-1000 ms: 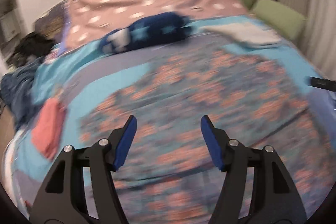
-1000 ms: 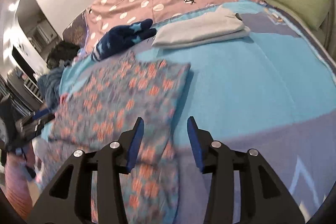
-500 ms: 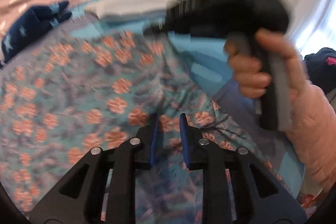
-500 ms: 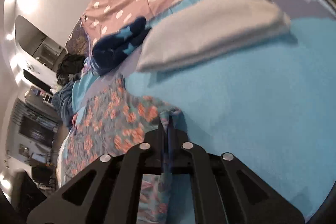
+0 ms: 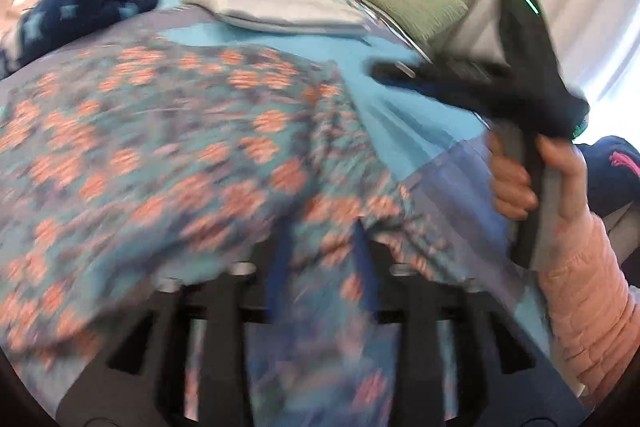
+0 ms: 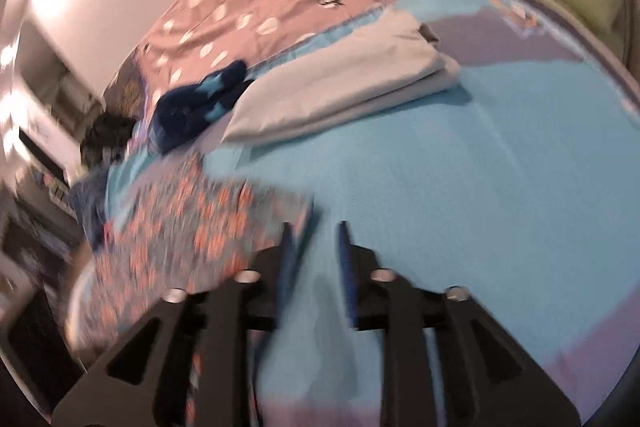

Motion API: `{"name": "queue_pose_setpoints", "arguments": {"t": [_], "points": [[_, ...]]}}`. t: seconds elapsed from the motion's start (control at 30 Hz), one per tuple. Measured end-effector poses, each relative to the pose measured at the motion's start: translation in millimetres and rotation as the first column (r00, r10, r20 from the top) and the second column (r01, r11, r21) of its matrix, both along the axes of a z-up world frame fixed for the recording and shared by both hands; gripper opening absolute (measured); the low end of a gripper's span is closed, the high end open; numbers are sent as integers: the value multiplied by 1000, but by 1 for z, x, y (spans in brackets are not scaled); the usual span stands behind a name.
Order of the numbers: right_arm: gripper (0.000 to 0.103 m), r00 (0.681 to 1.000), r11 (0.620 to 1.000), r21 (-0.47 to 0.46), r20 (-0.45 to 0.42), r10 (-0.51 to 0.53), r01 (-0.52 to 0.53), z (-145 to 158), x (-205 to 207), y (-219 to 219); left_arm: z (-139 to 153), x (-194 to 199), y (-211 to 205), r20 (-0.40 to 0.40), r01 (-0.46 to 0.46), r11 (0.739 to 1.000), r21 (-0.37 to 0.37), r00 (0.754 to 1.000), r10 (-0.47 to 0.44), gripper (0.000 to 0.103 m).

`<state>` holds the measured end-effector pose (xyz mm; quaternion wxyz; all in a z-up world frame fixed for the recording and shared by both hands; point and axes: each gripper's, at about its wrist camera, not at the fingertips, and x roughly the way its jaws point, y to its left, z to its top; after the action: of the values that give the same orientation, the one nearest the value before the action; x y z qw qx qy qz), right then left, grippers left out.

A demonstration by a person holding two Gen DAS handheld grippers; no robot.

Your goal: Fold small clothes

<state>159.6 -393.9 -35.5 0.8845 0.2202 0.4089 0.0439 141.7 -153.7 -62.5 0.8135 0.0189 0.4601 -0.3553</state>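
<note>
The floral cloth (image 5: 192,147) lies spread on the bed (image 6: 460,167), just in front of the folded grey garment (image 6: 340,87). Both tongs are spread — the left gripper (image 5: 320,259) over the cloth's near edge, the right gripper (image 6: 314,255) beside its corner, gripping nothing. Likely between folds; next, 2 fresh pinches are needed.

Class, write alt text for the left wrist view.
A blurred left gripper, fingers apart, reaches over a floral garment spread on a blue bedspread. At right, a hand holds the right gripper above the bed; a folded pale garment lies beyond.
</note>
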Motion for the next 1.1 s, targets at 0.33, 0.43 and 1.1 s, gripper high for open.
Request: {"name": "queue_pose_setpoints", "arguments": {"t": [0.33, 0.43, 1.1], "points": [[45, 975, 971, -93, -70, 212, -218, -17, -88, 69, -1, -12, 208, 261, -619, 748, 238, 783, 565, 57], [45, 976, 944, -249, -67, 206, -216, -16, -91, 89, -16, -21, 251, 164, -627, 749, 214, 779, 606, 61], [43, 989, 986, 77, -17, 146, -145, -4, -237, 66, -19, -189, 320, 82, -504, 863, 8, 861, 502, 45]]}}
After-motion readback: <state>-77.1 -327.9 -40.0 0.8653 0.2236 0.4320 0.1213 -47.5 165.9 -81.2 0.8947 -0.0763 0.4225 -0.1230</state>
